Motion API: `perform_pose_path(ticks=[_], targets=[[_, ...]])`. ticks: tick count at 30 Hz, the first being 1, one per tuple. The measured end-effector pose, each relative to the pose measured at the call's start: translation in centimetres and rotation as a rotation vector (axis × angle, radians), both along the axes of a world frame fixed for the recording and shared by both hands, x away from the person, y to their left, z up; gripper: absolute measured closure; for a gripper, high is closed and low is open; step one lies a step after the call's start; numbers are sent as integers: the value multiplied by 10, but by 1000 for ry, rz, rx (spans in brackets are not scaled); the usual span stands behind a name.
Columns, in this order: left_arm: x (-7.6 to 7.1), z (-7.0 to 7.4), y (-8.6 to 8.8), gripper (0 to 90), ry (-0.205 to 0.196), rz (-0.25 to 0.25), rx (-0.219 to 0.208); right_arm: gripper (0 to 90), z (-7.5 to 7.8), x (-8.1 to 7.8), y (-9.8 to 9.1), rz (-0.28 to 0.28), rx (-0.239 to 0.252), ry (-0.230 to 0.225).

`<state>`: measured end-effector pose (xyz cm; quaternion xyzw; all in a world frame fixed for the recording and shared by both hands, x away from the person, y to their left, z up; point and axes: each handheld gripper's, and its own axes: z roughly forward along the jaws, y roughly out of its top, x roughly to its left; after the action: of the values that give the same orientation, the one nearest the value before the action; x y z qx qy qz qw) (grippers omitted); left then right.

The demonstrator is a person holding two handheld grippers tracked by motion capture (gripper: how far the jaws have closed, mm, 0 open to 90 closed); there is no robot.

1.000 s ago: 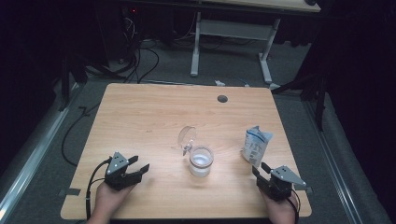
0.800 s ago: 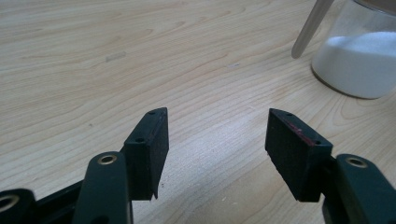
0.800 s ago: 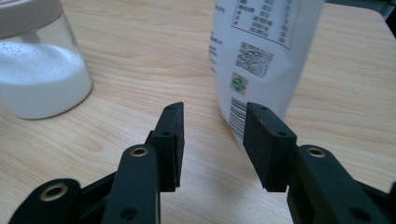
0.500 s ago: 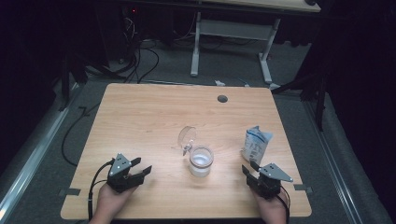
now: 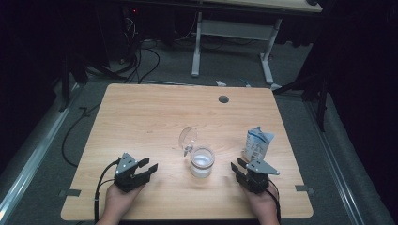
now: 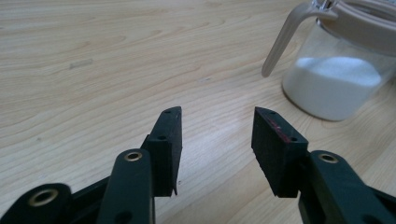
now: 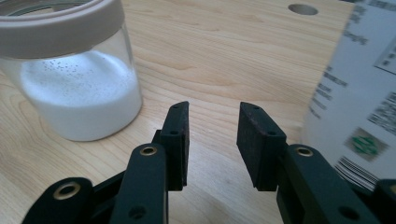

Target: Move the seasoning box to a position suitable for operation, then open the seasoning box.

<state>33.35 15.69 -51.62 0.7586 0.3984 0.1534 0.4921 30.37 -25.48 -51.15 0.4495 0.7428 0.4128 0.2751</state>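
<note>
A clear glass jar (image 5: 202,162) holding white powder stands at the table's middle front, its round lid (image 5: 188,138) flipped open behind it. The jar (image 6: 337,70) appears at the upper right of the left gripper view and the jar (image 7: 70,70) at the upper left of the right gripper view. A white and blue pouch (image 5: 256,142) stands to the jar's right; the pouch (image 7: 359,98) is close by the right jaws. My left gripper (image 5: 149,168) is open and empty, left of the jar. My right gripper (image 5: 236,167) is open and empty, between jar and pouch.
The wooden table (image 5: 150,117) has a round cable hole (image 5: 223,99) near its far edge. Beyond it are a white desk frame (image 5: 234,33) and cables on a grey floor. A person's hands hold both grippers at the table's front edge.
The right gripper has shifted left, toward the jar and away from the table's right edge. The left gripper has barely moved.
</note>
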Motion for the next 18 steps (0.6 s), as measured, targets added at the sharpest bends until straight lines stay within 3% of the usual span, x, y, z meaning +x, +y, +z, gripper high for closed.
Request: perform_pose_path(ticks=[12, 18], targets=[[5, 8, -29, 607, -2, -28, 35, 650, -1, -2, 6, 36, 0, 5], [14, 13, -42, 647, -5, -36, 28, 663, -3, -2, 11, 60, -7, 7]])
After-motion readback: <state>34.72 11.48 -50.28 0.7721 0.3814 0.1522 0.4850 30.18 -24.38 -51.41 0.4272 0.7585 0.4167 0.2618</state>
